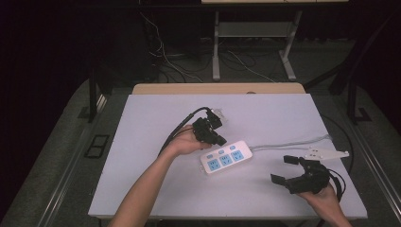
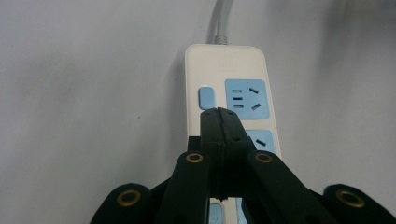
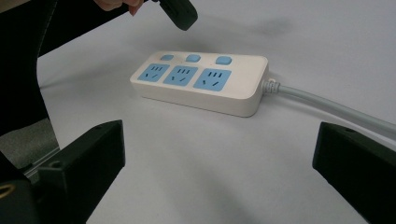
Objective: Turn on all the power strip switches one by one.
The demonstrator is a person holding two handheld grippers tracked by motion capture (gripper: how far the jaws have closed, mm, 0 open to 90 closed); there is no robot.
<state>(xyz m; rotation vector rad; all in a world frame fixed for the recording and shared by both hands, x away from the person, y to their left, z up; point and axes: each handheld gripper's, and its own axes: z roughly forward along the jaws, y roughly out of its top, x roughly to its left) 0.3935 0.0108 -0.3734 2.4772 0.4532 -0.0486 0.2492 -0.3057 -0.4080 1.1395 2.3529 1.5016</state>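
A white power strip (image 1: 226, 157) lies flat near the middle of the white table (image 1: 142, 142), turned a little so that its cable end points to the right and slightly away from the person. It has three blue sockets (image 3: 184, 75) in a row and, beside each of them, a small blue switch button (image 3: 193, 58). A grey cable (image 1: 288, 142) leaves the strip at its right end and runs over the table to the right edge.

The left gripper (image 1: 220, 140) is just above the far side of the strip, at the row of buttons. Its jaws are pressed together with nothing between them; in the left gripper view the joined tips (image 2: 218, 114) stand directly below one blue button, and it is not possible to tell whether they touch the strip. The left hand (image 1: 187, 142) holds this gripper from the left of the strip, and a black cable goes from it in a curve toward the far side.

The right gripper (image 1: 287, 169) is to the right of the strip and nearer to the person, well apart from it, held by the right hand (image 1: 326, 196). Its jaws are spread wide and hold nothing; in the right gripper view the strip lies beyond them, between the two tips

A flat white bracket (image 1: 325, 153) lies on the table to the right of the strip, just beyond the right gripper
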